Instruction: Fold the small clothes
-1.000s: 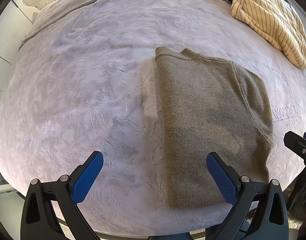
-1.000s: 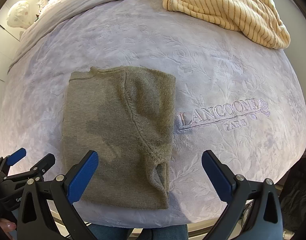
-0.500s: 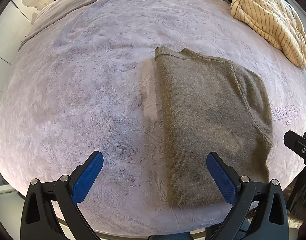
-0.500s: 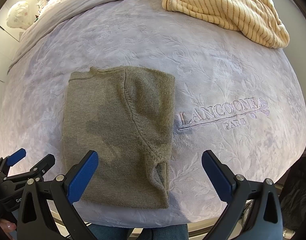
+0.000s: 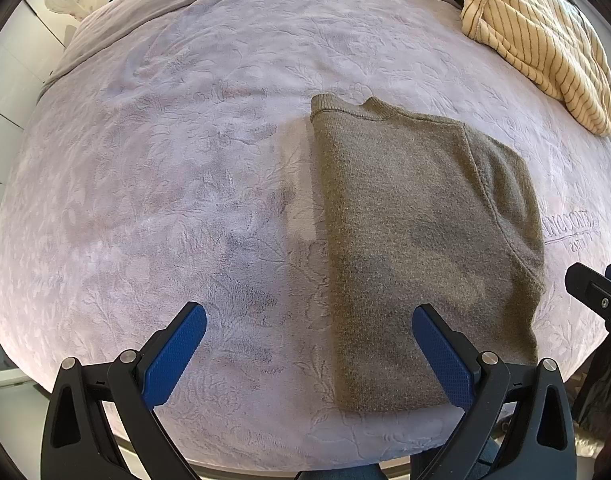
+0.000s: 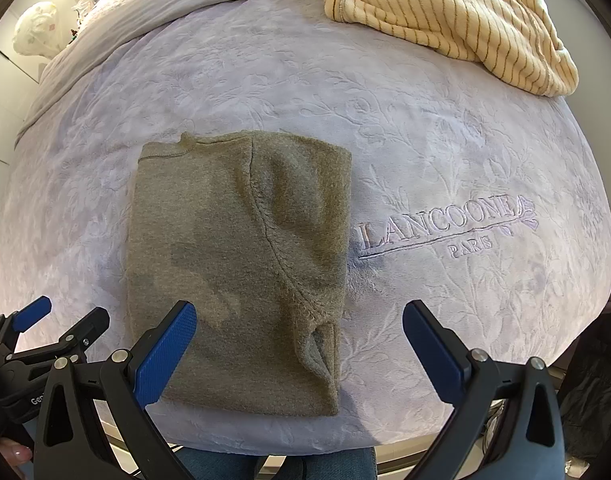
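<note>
An olive-grey knit sweater point(image 5: 417, 240) lies folded into a long rectangle on the bed, its collar at the far end; it also shows in the right wrist view point(image 6: 241, 256). My left gripper point(image 5: 309, 336) is open and empty, held above the bed's near edge, its right finger over the sweater's near end. My right gripper point(image 6: 299, 334) is open and empty above the sweater's near right corner. The left gripper also shows in the right wrist view point(image 6: 61, 324), and the right gripper at the edge of the left wrist view point(image 5: 597, 288).
The bed has a lilac embossed blanket point(image 5: 165, 180) with LANCOONE PARIS stitched to the right of the sweater point(image 6: 445, 228). A cream striped garment point(image 6: 457, 20) lies crumpled at the far right, also in the left wrist view point(image 5: 545, 44). The bed's edge is just below the grippers.
</note>
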`<state>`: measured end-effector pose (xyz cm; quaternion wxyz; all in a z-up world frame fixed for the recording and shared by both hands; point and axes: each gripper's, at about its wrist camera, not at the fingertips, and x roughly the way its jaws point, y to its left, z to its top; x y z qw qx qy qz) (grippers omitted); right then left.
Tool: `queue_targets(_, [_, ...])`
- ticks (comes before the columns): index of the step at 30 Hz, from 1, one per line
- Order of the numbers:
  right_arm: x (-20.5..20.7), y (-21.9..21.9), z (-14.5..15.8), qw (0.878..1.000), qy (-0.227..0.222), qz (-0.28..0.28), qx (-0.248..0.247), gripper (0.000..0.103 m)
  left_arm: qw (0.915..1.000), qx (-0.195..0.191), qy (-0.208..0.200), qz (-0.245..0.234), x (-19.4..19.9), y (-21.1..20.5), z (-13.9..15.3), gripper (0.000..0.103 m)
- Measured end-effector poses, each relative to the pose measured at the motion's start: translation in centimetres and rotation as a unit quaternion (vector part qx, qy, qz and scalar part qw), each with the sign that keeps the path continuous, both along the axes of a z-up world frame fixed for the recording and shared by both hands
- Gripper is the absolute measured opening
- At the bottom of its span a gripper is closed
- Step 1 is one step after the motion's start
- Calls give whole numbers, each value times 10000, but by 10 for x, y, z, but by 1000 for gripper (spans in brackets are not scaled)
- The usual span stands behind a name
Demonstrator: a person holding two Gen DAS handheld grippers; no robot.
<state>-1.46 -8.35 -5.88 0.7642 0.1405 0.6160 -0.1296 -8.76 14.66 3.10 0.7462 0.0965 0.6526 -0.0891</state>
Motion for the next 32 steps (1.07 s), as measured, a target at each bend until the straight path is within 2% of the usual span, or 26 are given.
queue_targets(32, [-2, 7, -7, 9999, 98, -29, 83, 103, 9999, 4, -134, 44, -2, 3, 3, 103])
